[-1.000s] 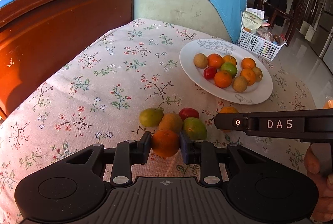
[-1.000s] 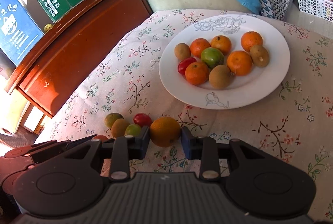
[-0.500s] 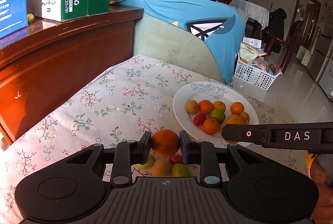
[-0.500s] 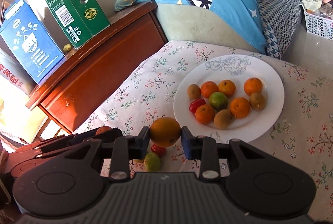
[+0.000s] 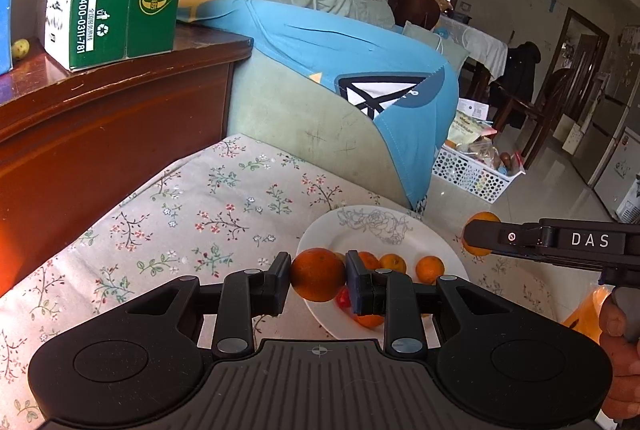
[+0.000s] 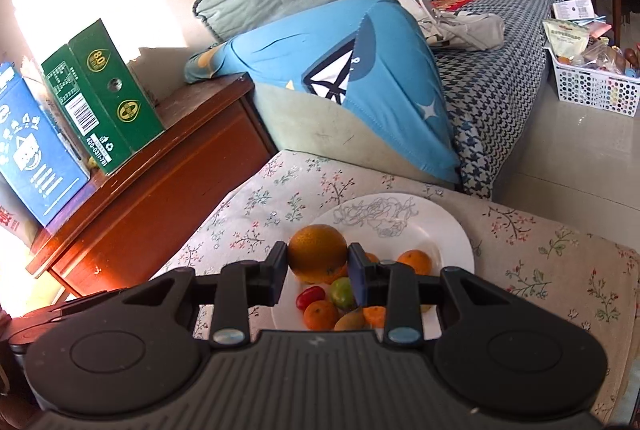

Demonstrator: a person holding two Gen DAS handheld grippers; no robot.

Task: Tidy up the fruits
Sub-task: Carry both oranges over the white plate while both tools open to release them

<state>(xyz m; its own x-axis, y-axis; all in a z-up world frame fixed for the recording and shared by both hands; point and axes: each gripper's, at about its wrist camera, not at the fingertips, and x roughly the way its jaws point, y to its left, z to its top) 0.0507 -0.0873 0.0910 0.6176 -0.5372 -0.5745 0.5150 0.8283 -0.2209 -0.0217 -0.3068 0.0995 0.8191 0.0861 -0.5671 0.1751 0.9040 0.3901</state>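
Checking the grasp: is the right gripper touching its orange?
Touching. The right wrist view shows the right gripper with both pads pressed against the orange, held above the plate.

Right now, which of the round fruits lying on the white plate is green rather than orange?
The round green fruit near the middle of the white plate, beside the small red fruit. The other round ones there are orange.

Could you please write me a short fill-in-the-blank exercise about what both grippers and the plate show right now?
1. The left gripper is shut on an ____.
2. The right gripper grips an orange above the white ____.
3. The plate rests on a tablecloth printed with ____.
4. The single small red fruit lies on the ____.

Answers: orange; plate; flowers; plate
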